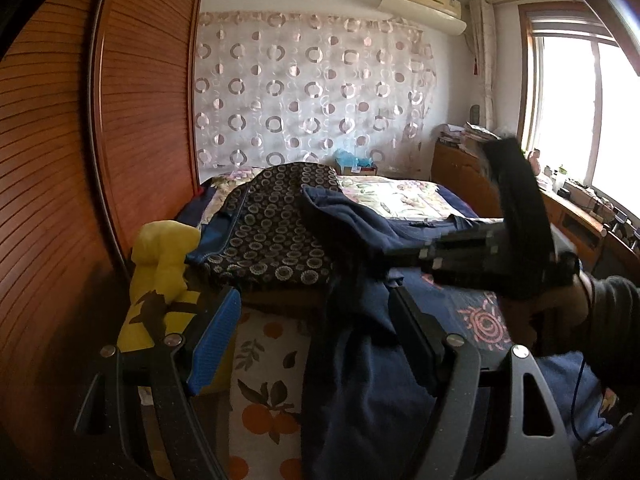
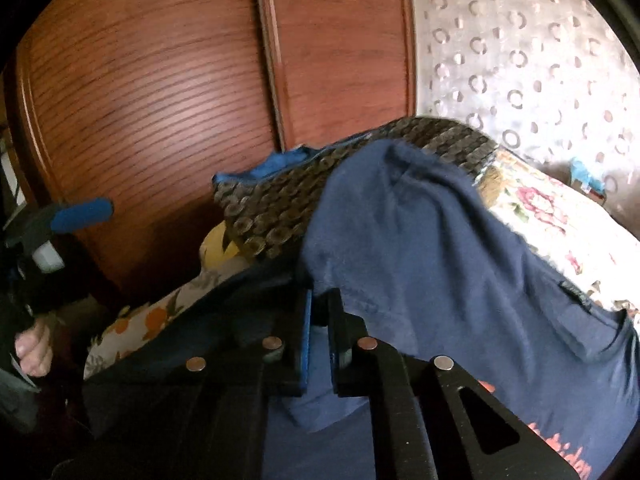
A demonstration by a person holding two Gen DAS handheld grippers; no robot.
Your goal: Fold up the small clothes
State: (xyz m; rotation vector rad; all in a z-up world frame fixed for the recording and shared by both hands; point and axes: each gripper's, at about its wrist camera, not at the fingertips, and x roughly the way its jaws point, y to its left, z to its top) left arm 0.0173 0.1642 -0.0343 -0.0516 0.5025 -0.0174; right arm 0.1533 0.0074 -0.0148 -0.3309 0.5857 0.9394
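A navy T-shirt (image 1: pixel 360 232) with orange print lies over the bed and hangs off its near edge. My left gripper (image 1: pixel 314 300) stands open. The hanging navy cloth runs down between its fingers, close to the right one, with the blue pad (image 1: pixel 212 344) clear of it. From the right comes my right gripper (image 1: pixel 400 258), blurred, shut on a fold of the shirt. In the right wrist view the right gripper (image 2: pixel 322 300) pinches navy fabric of the T-shirt (image 2: pixel 440 260) between its pads. The left gripper's blue pad (image 2: pixel 84 210) and a hand (image 2: pixel 32 348) show at far left.
A dark bundle with ring pattern (image 1: pixel 272 216) lies on the bed under the shirt's far end. A yellow garment (image 1: pixel 164 256) sits at the left corner. An orange-fruit sheet (image 1: pixel 264 360) hangs below. Wooden wardrobe doors (image 1: pixel 140 120) stand close on the left, a cluttered desk (image 1: pixel 580 204) on the right.
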